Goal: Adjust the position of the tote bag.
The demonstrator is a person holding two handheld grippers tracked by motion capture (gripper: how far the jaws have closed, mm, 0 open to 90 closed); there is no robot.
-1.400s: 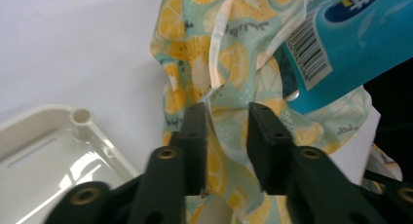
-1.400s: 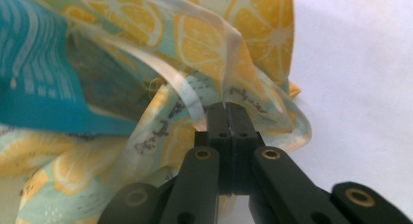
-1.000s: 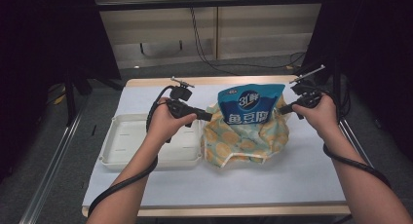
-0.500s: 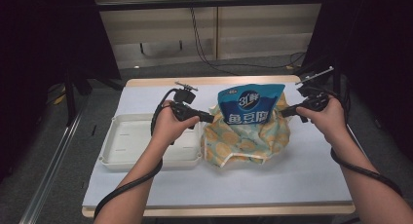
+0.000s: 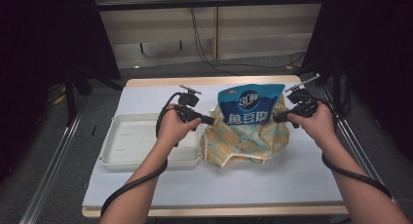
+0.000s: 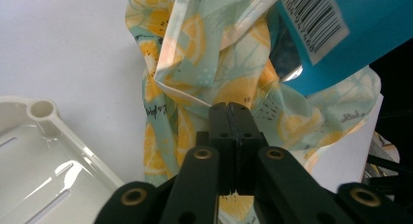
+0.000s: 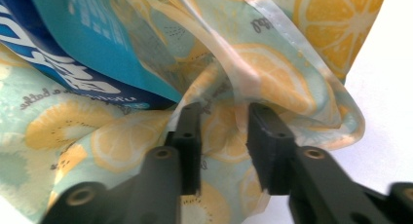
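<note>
While left tongs [image 6: 233, 118] pinch lemon bag [image 5: 243, 143] and right tongs [image 7: 221, 118] spread, white worktop [image 5: 292, 180] front lies bare, tray [image 5: 126, 151] at left edge.

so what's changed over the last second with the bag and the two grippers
Little has changed. The right gripper and its hand edged slightly lower at the right side of the lemon-print fabric bag; its jaws now stand apart around a fold. The left gripper stays shut on the bag's left edge. The blue snack pouch still stands in the bag, and the white plastic tray has not moved.
</note>
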